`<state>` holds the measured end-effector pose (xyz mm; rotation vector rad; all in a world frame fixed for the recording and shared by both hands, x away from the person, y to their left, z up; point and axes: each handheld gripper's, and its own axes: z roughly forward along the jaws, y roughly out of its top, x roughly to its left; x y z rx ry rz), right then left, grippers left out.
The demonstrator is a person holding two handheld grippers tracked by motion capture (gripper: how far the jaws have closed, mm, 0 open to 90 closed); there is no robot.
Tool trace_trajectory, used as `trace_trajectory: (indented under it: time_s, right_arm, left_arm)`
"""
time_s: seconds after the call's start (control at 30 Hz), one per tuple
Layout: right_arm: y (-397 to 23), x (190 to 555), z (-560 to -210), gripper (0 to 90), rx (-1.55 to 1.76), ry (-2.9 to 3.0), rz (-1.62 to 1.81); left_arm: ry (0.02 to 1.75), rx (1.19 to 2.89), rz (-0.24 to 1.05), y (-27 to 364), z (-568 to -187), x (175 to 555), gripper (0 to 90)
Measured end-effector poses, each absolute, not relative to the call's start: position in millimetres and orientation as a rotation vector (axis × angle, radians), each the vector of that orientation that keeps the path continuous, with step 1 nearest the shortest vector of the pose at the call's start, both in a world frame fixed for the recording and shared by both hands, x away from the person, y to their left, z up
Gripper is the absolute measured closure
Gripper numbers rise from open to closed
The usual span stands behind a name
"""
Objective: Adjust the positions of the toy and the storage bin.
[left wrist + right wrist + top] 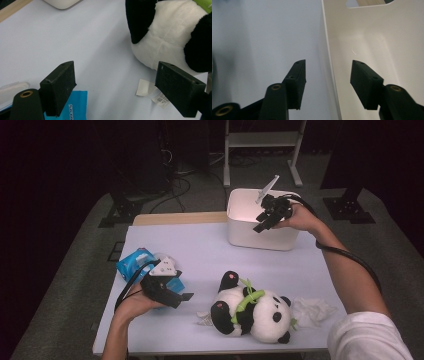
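Observation:
A plush panda with a green bamboo sprig lies on its back at the front middle of the table; the left gripper view has its white belly and sewn label close ahead. My left gripper hovers open over a blue wipes pack, pointing toward the panda with nothing between its jaws. My right gripper is at the white bin at the back. Its jaws straddle the bin's near wall, one outside and one inside, with gaps on both sides.
A crumpled white tissue lies right of the panda. The pale table top has a wooden strip along its far edge. The bin's inside looks bare. Dark floor, cables and a white stand lie beyond.

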<state>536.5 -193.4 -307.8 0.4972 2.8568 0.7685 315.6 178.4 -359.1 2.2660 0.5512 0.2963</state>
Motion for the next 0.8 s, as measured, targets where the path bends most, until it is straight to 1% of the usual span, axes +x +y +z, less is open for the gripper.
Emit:
trace_trajectory:
  time_s: [0.13, 0.23, 0.33, 0.37, 0.57, 0.8]
  right_arm:
    - [-191.2, 538.8, -311.8, 57.6, 0.505, 2.873, 0.755]
    - [-190.8, 541.1, -314.8, 64.6, 0.504, 2.884, 0.746]
    - [-189.8, 542.8, -319.0, 69.1, 0.512, 2.908, 0.734]
    - [-189.4, 543.5, -320.6, 72.7, 0.499, 2.922, 0.727]
    - [-191.0, 544.9, -323.4, 83.8, 0.509, 2.920, 0.747]
    - [-190.3, 542.0, -323.0, 85.4, 0.477, 2.934, 0.765]
  left_arm:
    - [0.555, 2.266, 0.296, 179.1, -359.4, 315.6, 15.3]
    - [0.556, 2.271, 0.296, 179.6, -360.2, 315.9, 15.2]
    - [0.560, 2.270, 0.293, 179.5, -361.2, 315.8, 15.2]
    - [0.561, 2.268, 0.292, 179.5, -361.4, 315.7, 15.2]
    - [0.566, 2.269, 0.281, 179.0, -363.2, 316.1, 15.2]
    - [0.574, 2.267, 0.279, 181.1, -364.3, 316.3, 15.3]
